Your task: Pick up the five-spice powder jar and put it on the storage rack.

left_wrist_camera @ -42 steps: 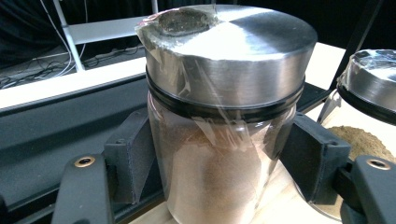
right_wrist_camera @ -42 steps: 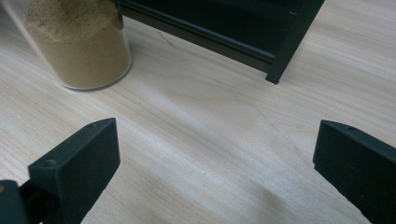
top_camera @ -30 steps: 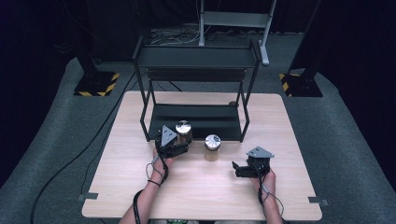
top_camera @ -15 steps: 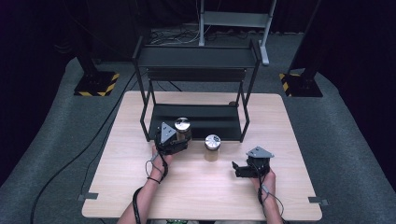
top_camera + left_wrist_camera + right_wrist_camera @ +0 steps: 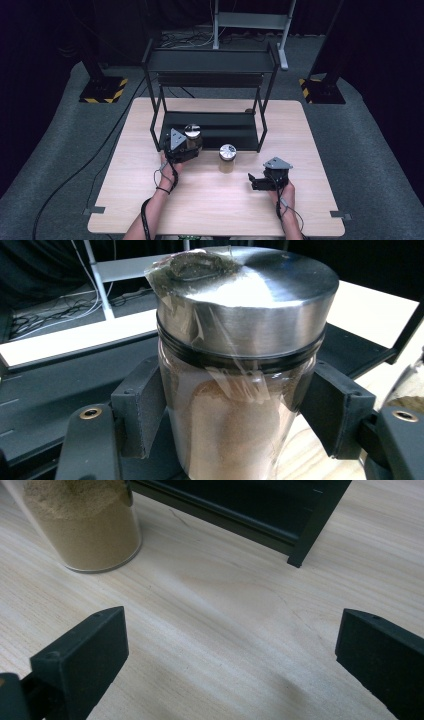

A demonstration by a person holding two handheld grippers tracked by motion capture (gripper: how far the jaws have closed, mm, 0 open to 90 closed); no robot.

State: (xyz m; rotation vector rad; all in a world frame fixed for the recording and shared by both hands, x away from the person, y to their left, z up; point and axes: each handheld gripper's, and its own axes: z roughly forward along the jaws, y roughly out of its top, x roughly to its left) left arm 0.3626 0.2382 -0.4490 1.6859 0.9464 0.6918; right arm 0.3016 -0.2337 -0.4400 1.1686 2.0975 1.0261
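My left gripper [image 5: 184, 145] is shut on a glass jar of brown powder [image 5: 235, 405] with a brushed metal lid [image 5: 192, 131]; its pads [image 5: 142, 410] press the jar's sides just under the lid. It holds the jar over the front left of the black rack's lower shelf [image 5: 225, 131]. A second jar of tan powder [image 5: 227, 158] with a metal lid stands on the table in front of the rack; in the right gripper view that second jar [image 5: 82, 522] is at the upper left. My right gripper [image 5: 256, 182] rests low over the table at the right, open, nothing between its jaws [image 5: 225, 655].
The black two-level rack [image 5: 210, 62] stands at the back middle of the wooden table [image 5: 125, 200]; its front right leg [image 5: 312, 527] is close ahead of my right gripper. Cables trail from both grippers toward the near edge.
My left gripper has carried its jar a little toward the rack and to the left. The right gripper and the standing jar have stayed where they were.
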